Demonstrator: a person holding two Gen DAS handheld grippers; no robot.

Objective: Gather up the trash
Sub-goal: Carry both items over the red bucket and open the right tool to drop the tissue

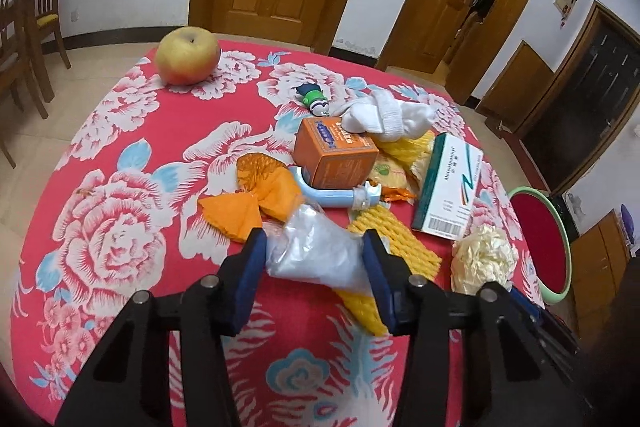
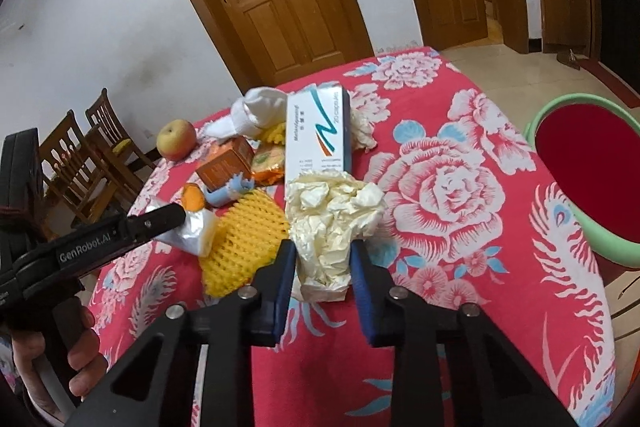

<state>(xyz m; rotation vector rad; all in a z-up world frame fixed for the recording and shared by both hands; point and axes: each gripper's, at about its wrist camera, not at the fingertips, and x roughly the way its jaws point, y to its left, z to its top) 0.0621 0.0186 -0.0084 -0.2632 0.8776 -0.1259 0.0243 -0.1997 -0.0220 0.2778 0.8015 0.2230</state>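
Left gripper: fingers spread to either side of a clear plastic bag; whether the pads press it cannot be told. In the right wrist view only one black finger shows, lying across the bag.
Right gripper: fingers spread around a crumpled cream paper wad; the blue pads sit just beside its sides, contact unclear.
Trash pile: lies toward the bench's right edge, well apart from the near edge.
Yellow foam net: its near end runs under the bag and behind the left gripper's right finger.
Orange box: stands on a pale blue plastic piece, hiding most of it.
Orange mesh: bunched just left of the box.
White-and-teal carton: leans at the pile's right side; its small print is unreadable.
White sock: draped behind the box, over more yellow foam.
Small green toy: too small to identify.
Apple: alone near the far left edge.
Green basin: beyond the right edge, cut off by the frame; red inside.
Bench: covered by a red floral cloth.
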